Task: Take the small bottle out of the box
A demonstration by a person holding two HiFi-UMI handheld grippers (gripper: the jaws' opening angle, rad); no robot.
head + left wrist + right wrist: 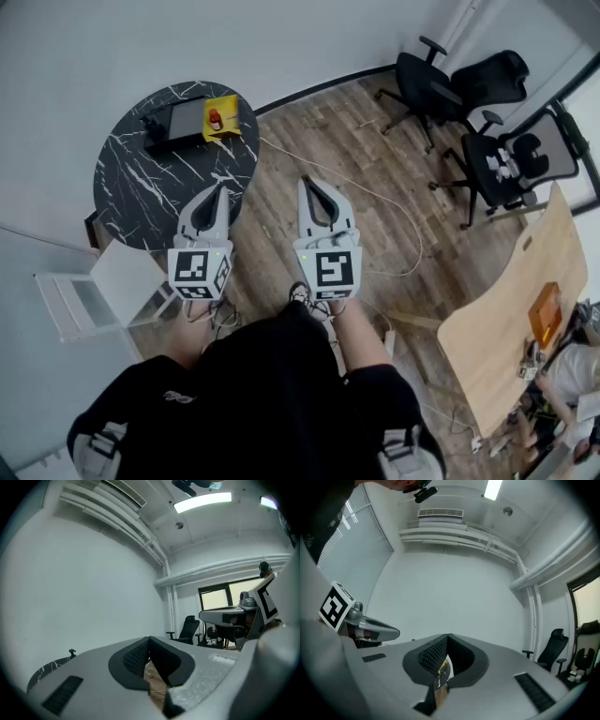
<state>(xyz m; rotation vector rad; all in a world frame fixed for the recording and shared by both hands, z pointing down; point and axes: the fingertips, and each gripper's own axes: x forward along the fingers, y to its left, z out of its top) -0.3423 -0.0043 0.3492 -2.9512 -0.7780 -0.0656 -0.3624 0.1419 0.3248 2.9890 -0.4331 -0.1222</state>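
A small yellow box [225, 120] stands on the round black marble table [141, 192] at the upper left, and a small bottle [216, 119] with a red top is in it. My left gripper [221, 189] hovers over the table's near edge, short of the box, jaws shut and empty. My right gripper [308, 184] is beside it over the wooden floor, also shut on nothing. In the left gripper view the left gripper [150, 639] has its jaws meeting at the tip. The right gripper [447, 637] looks the same in its own view.
A black flat case [175, 122] lies next to the yellow box. A white stool [103, 291] stands at the left. Two black office chairs [441, 82] [511, 159] are at the back right, a wooden desk [506, 319] is at the right, and a cable [380, 202] runs across the floor.
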